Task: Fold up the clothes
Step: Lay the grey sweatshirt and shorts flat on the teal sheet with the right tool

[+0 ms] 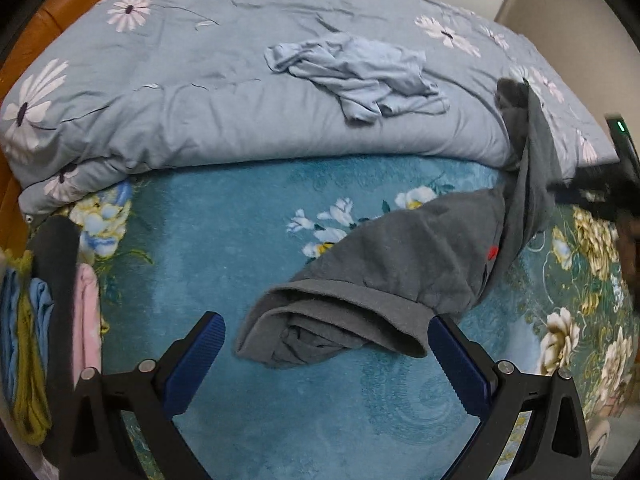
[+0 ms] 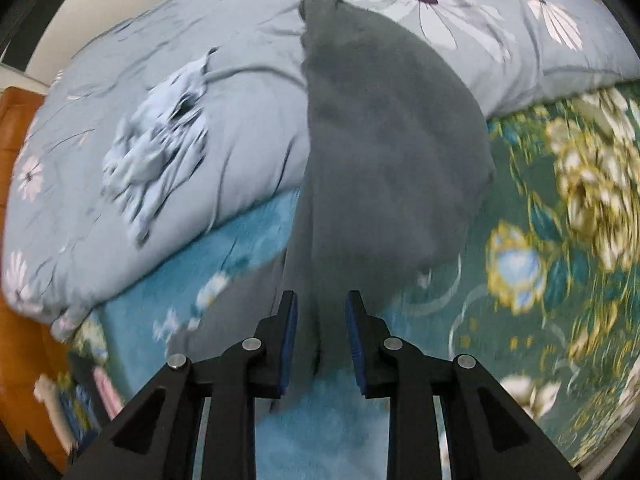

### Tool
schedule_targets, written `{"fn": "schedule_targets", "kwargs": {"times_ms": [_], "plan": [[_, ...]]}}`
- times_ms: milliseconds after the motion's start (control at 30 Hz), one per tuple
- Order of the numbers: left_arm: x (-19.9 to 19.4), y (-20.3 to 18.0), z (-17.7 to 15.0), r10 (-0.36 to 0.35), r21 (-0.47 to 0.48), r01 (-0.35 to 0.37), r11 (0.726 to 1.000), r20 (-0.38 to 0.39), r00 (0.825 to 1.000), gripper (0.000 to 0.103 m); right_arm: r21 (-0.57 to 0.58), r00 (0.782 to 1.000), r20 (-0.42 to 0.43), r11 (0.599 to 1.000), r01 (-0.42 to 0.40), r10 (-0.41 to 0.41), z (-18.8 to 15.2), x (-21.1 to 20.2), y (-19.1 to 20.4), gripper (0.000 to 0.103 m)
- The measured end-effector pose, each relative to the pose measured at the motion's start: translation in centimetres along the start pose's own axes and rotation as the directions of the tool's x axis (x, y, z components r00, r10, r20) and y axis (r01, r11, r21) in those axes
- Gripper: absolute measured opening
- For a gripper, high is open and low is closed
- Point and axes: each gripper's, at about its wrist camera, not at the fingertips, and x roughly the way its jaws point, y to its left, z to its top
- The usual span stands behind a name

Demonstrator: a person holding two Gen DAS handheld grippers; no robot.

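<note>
Left gripper (image 1: 326, 338): jaws spread wide, nothing held; the rolled hem of the grey shirt (image 1: 400, 264) lies between and just ahead of the blue ribbed pads (image 1: 200, 360). Right gripper (image 2: 321, 320): jaws narrowed onto a fold of the shirt (image 2: 384, 152), lifting it in a hanging drape. Shirt is soft, matte knit. It rests on a plush teal floral blanket (image 1: 224, 248); beyond, a pale blue daisy quilt (image 1: 200, 112) carries a crumpled light-blue garment (image 1: 360, 76).

left gripper (image 1: 326, 334) | right gripper (image 2: 321, 312) | black frames, blue ribbed pads (jaws), silver screws
</note>
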Motion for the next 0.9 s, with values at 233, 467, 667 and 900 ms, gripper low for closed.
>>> {"fn": "schedule_targets", "kwargs": {"times_ms": [233,467,667,900], "plan": [[1.0,-0.6,0.1,-0.005,0.028,0.006,1.0,-0.029,1.0,0.103,0.046,0.997,0.027,0.997,0.069,-0.071,5.5,2.5,0.4,0.025],[1.4,-0.6,-0.4,-0.017,0.012,0.017,1.0,-0.055,0.998,0.103,0.055,0.996,0.003,0.995,0.084,-0.085,5.1,2.2,-1.3,0.0],[0.9,-0.9,-0.5,-0.028,0.013,0.029,1.0,-0.037,0.999,0.103,0.098,0.999,0.049,0.995,-0.003,-0.002,3.8,-1.3,-4.3,0.0],[0.3,-1.3,-0.8,-0.022,0.006,0.022,1.0,-0.03,0.999,0.103,0.05,0.993,0.118,0.999,-0.001,-0.005,6.9,-1.2,-1.4,0.036]]}}
